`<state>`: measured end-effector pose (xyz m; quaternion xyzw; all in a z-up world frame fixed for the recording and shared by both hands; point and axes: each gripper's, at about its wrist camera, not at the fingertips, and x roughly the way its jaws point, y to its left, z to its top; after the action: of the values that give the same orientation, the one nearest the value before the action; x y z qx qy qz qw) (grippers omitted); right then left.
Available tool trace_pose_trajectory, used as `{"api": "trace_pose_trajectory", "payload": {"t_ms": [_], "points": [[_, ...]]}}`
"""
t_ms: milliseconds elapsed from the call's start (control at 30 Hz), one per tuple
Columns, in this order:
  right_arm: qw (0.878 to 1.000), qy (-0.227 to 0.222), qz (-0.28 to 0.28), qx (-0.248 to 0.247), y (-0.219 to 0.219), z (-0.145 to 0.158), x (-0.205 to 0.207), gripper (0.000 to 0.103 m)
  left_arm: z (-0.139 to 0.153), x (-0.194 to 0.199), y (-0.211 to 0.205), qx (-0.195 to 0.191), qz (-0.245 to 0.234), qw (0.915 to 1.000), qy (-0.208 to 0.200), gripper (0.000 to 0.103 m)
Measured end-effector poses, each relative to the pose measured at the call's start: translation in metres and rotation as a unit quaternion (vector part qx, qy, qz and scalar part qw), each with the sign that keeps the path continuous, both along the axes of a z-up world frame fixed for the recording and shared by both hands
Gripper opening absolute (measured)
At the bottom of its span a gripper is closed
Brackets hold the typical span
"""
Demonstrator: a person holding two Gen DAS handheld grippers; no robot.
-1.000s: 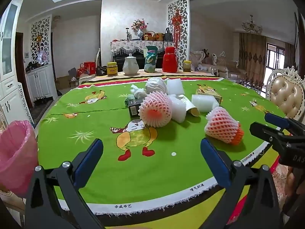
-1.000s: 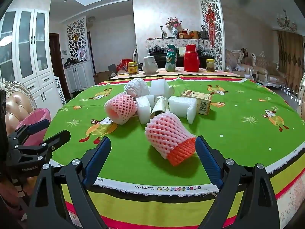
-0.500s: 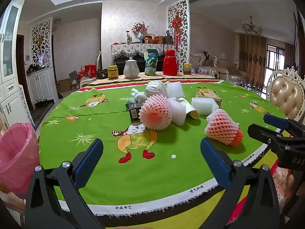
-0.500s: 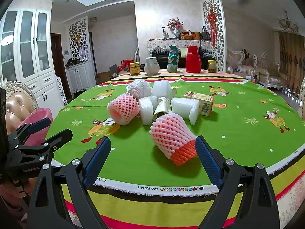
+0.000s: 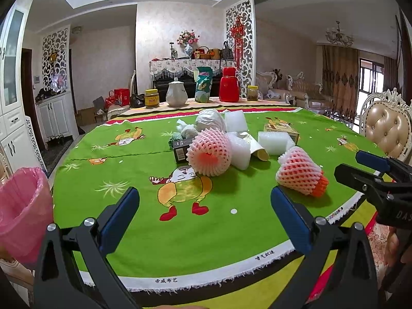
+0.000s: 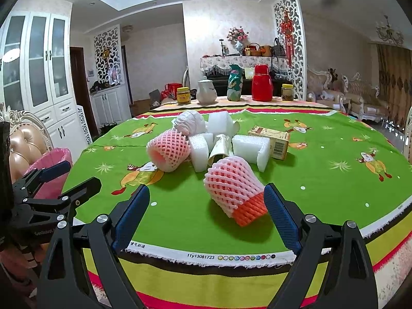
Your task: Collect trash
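A heap of trash lies mid-table on the green cloth: a pink foam net sleeve (image 5: 209, 153) (image 6: 168, 150), white foam blocks (image 5: 274, 142) (image 6: 251, 149), a crumpled white bag (image 5: 209, 119), a cardboard box (image 6: 273, 139) and a small dark box (image 5: 180, 148). Nearer the edge lies a pink foam net with an orange end (image 6: 235, 190) (image 5: 301, 177). My right gripper (image 6: 207, 215) stands open just short of it, the orange end close to the right finger. My left gripper (image 5: 206, 221) hangs open over the table's front edge, empty.
A pink-lined bin (image 5: 22, 213) (image 6: 52, 166) stands left of the table beside a padded chair (image 6: 24, 149). Another chair (image 5: 387, 134) sits at the right. Jars, a white teapot (image 5: 176, 95) and a red flask (image 5: 229, 88) line the far edge.
Both grippers have edged forward toward the table. The orange-ended net now sits closer between the right gripper's fingers. Nothing has been picked up.
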<state>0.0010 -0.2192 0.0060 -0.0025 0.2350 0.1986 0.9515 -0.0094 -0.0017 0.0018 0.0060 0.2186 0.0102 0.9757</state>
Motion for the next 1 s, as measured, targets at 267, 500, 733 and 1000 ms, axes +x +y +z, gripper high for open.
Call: {"api": "trace_pose_trajectory", "payload": {"t_ms": [267,500,733,1000], "points": [[1.000,-0.001,0.000,0.001,0.0001,0.0003,-0.0002,0.085,-0.0004,0.0000,-0.0005,0.001,-0.001,1.0000,-0.001,0.099],[1.000,-0.002,-0.001,0.004,-0.0010,0.0004,-0.0001,0.085,-0.0004,-0.0007,-0.0004,0.002,0.000,1.0000,-0.004,0.099],[1.000,-0.003,-0.001,0.006,-0.0019,0.0001,-0.0004,0.085,-0.0021,-0.0014,-0.0020,0.004,-0.001,1.0000,-0.005,0.099],[1.000,-0.003,-0.001,0.008,-0.0020,0.0002,-0.0003,0.085,-0.0015,-0.0027,-0.0023,0.005,0.000,0.9999,-0.010,0.099]]}}
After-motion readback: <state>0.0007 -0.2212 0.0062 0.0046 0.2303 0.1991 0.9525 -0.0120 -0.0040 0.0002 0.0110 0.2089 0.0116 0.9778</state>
